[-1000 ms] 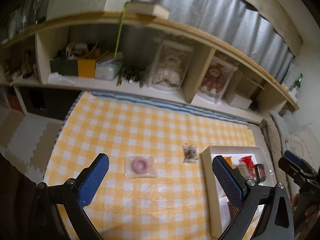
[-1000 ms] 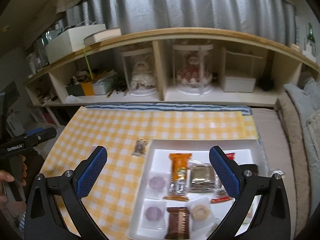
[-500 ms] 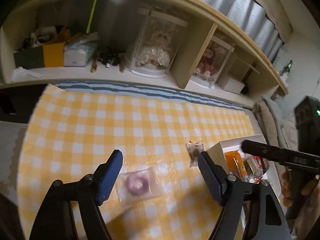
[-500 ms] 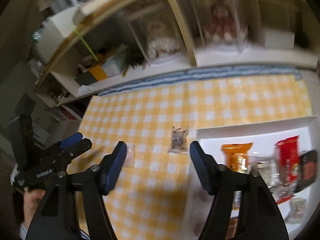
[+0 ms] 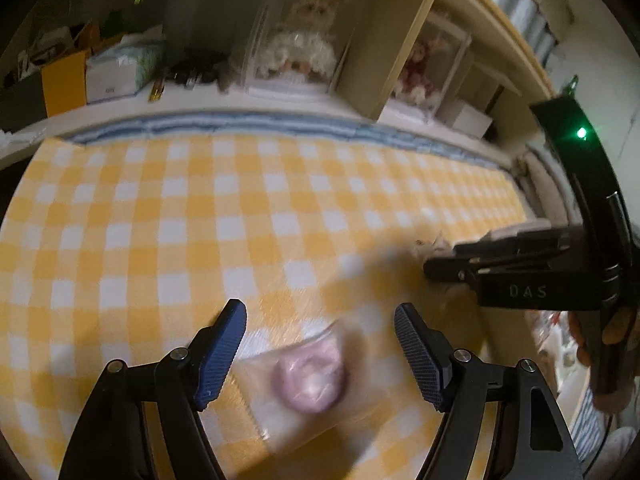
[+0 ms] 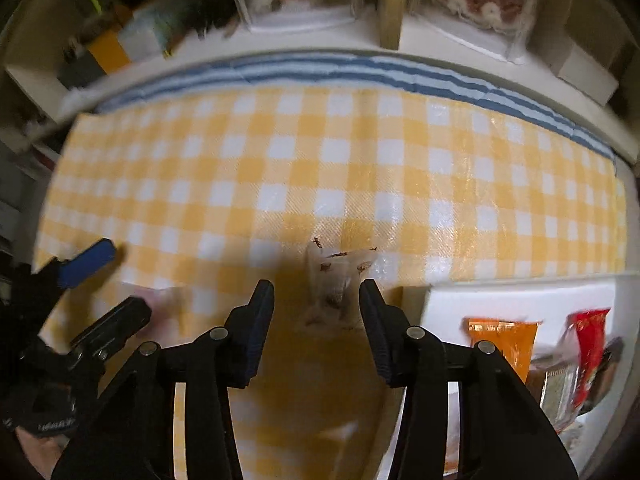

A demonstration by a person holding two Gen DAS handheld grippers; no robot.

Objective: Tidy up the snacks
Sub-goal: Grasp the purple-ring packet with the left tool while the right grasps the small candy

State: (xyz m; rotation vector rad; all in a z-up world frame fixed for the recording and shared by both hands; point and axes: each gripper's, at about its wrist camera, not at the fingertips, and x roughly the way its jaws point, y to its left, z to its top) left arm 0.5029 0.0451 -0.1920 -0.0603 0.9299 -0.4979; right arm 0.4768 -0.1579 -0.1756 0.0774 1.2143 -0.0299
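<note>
- We see the pink ring snack in its clear wrapper (image 5: 310, 376) lying flat on the yellow checked cloth (image 5: 160, 220), between the two blue pads of the left gripper (image 5: 320, 346) and a little nearer the camera than their tips.
- The left gripper's jaws stand apart, neither pad pressing the wrapper, though motion blur softens its edges.
- We find the small clear packet with dark bits (image 6: 336, 284) between the tips of the right gripper (image 6: 316, 308), on the same cloth.
- The right gripper's jaws are closing with the packet between them; we cannot see the pads pressing it.
- Just right of the right gripper sits the white box (image 6: 520, 292) holding an orange packet (image 6: 504, 340) and a red packet (image 6: 588, 340).
- Both grippers tilt steeply down at the cloth, the right one steeper.
- In the right wrist view the left gripper sits low at the left.
</note>
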